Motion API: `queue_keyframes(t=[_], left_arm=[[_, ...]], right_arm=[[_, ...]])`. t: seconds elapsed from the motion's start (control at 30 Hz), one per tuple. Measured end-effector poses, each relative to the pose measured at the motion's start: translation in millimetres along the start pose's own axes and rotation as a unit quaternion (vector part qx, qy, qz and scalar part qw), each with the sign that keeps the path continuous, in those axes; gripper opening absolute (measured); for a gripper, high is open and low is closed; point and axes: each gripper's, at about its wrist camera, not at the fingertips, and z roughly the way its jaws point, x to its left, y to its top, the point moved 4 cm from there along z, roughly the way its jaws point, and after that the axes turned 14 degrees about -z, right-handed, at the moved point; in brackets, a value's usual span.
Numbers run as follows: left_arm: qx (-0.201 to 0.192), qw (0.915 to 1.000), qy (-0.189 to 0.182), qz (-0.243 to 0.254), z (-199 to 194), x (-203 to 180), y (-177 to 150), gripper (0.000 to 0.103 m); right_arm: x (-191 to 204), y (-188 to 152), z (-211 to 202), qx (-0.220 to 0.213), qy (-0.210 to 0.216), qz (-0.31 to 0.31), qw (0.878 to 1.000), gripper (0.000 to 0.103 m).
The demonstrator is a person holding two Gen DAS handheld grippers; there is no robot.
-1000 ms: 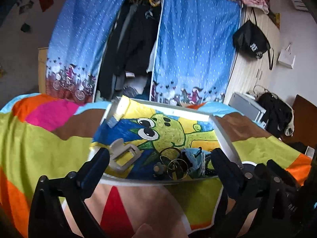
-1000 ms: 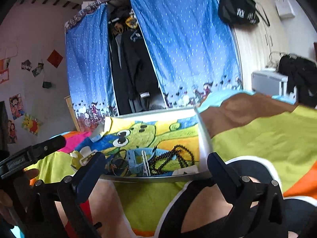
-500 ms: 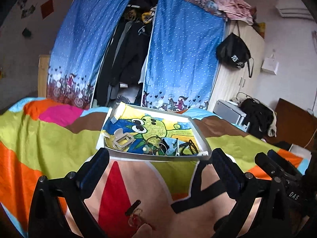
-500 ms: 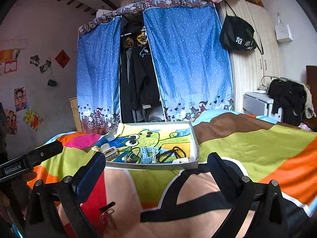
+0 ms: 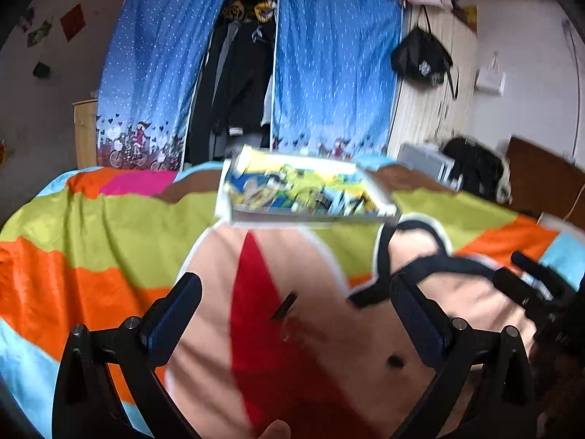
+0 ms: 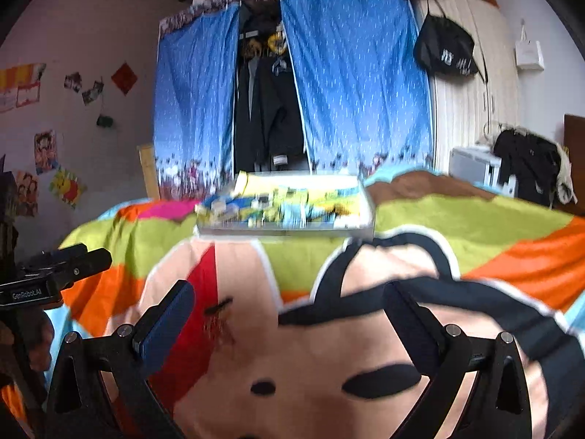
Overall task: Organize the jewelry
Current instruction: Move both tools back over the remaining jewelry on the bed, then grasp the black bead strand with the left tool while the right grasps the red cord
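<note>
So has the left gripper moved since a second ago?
Yes. The left gripper has pulled back from the tray, which now looks smaller and farther up the bedspread.

Both views are evenly lit by soft, diffuse light, with no harsh shadows or glare. Motion blur smears the tray (image 5: 307,216) on the bed (image 5: 109,226). Fisheye distortion bends the walls, and the corners vignette black.

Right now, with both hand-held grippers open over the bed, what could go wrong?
1. The small dark clip lies loose on the soft blanket; pressing nearby could bury or shift it.
2. The tray sits on uneven bedding, so a nudge might spill its jewelry.
3. Both views are motion-blurred, so aiming the left hand-held gripper could miss.
</note>
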Motion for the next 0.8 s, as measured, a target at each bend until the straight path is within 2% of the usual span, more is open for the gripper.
queue_keyframes(t=[0.2,0.4,0.6,0.8], left_arm=[[0.049,0.9985,0.021,0.013,10,22,-47,0.101],[0.108,0.9937,0.031,0.009,23,37,-77,0.101],[0.147,0.9879,0.049,-0.007,35,49,-89,0.101],[0.164,0.9846,0.060,-0.007,41,54,-95,0.101]], right_arm=[[18,-47,13,0.064,0.021,0.008,0.998,0.103],[26,-78,25,0.114,0.035,0.009,0.993,0.103],[25,-91,37,0.146,0.045,0.018,0.988,0.103],[26,-101,45,0.172,0.051,0.023,0.983,0.103]])
